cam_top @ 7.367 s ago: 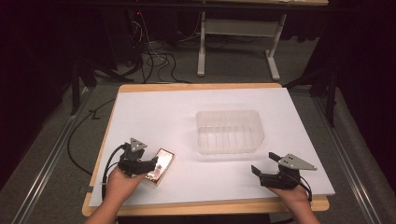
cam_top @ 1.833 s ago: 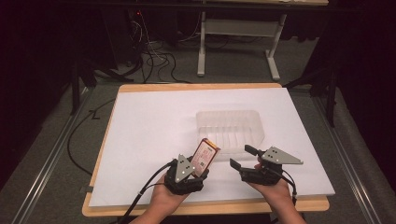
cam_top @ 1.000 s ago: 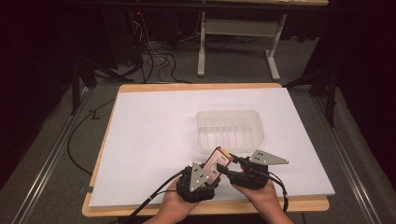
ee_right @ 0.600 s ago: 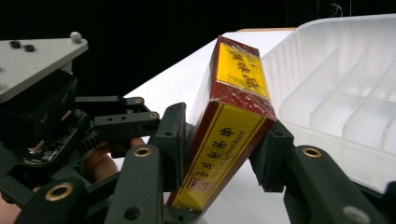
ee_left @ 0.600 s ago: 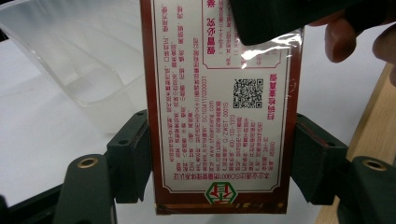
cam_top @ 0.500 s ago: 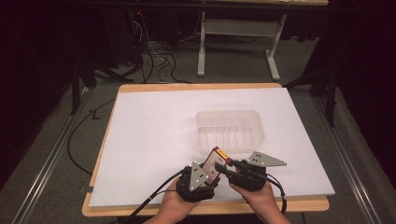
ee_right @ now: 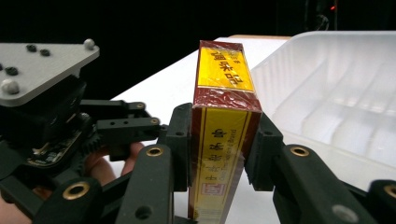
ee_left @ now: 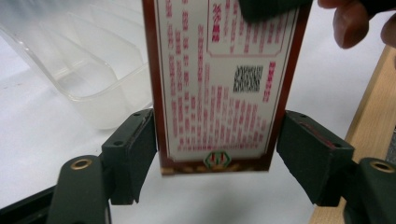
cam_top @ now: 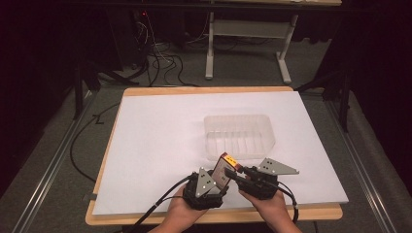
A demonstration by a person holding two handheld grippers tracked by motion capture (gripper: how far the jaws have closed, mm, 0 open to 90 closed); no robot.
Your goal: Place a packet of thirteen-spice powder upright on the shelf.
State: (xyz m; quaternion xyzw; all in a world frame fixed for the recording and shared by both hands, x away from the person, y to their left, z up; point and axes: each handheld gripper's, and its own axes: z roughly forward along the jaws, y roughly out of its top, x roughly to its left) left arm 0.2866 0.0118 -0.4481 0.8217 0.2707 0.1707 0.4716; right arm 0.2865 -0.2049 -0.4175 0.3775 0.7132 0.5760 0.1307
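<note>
**Mia:** High view first; two hands sit at the near edge of the bench [cam_top: 160,126], close together; the left tongs [cam_top: 219,180] and the right tongs [cam_top: 236,175] meet at one small box [cam_top: 224,167].

**Ben:** What does the box look like?

**Mia:** It is dark red with a yellow end; it tilts up above the white sheet, just in front of the clear tub [cam_top: 239,137]; it is not in the tub.

**Ben:** Do the right tongs hold it?

**Mia:** Yes; in the right gripper view the box [ee_right: 223,140] stands on end between the two black pads [ee_right: 183,144]; both pads press on its wide faces; the jaws have just been closing and now they pinch the box tight.

**Ben:** And the left tongs?

**Mia:** In the left gripper view the box [ee_left: 219,88] shows its printed face with a square code; it sits between the left pads [ee_left: 135,149]; the left pad looks like it touches the box edge; on the right pad side I see a thin gap; those jaws have just opened a little; so I cannot tell if they grip.

**Ben:** Anything else there?

**Mia:** The tub [ee_left: 84,70] lies behind the box; a fingertip [ee_left: 348,25] of the other hand peeks in at the top right.
</note>
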